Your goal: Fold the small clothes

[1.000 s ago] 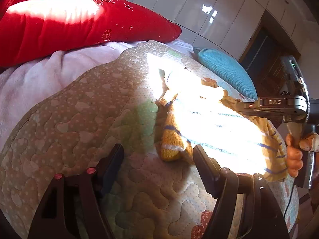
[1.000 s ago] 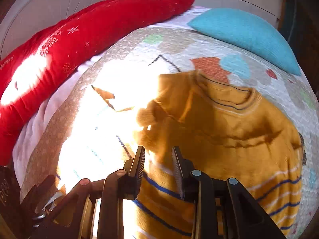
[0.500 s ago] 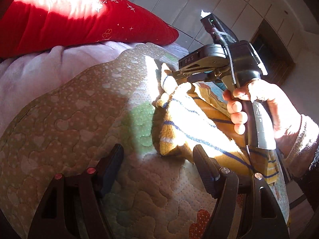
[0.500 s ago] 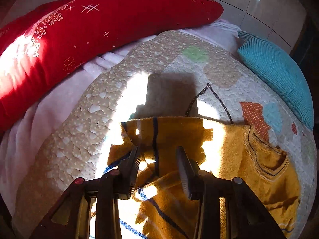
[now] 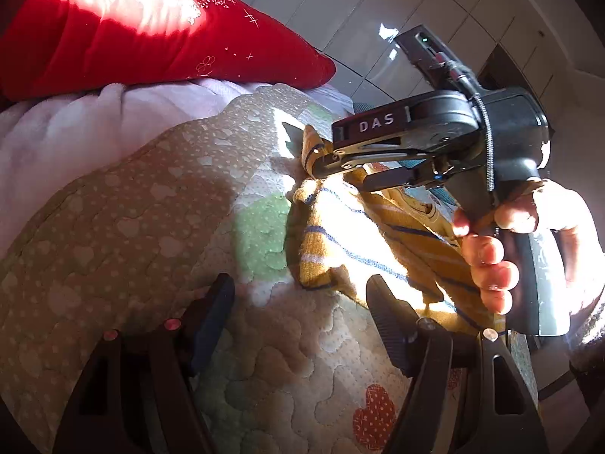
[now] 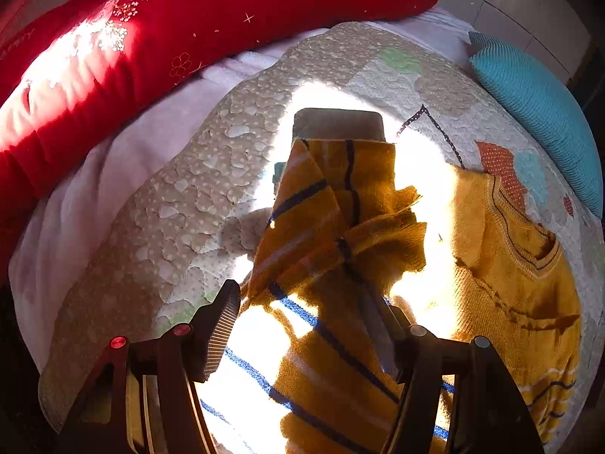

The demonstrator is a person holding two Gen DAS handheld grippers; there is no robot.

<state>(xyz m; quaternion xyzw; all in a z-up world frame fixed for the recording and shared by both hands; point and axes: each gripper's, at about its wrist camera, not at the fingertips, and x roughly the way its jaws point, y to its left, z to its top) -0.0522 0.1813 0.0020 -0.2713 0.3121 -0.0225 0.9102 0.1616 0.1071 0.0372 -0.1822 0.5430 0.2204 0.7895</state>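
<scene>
A: Where is the sweater lying?

B: The small mustard knit with blue stripes is spread on the quilted mat, ahead of and to the right of the right gripper. Its collar lies far right, flat on the mat, and a striped part of it is bunched and raised straight ahead between the fingers

A: Does that gripper have hold of it?

B: Its jaws stand wide apart in the wrist view, with the striped fabric passing between them and up against the right finger — I cannot tell whether any cloth is truly pinched. Seen from the left wrist view, the right gripper has its tips at the raised edge of the sweater, and the person's right hand wraps the handle

A: And the left gripper?

B: Spread open, holding nothing. The near striped hem lies just ahead, between its fingers, on the quilted mat

A: What surrounds it all?

B: Beyond the mat, to the far left of the right gripper, a red pillow rests on a pale blanket — and far right a teal cushion lies at the mat's edge. Strong sunlight washes out the middle of the garment
</scene>
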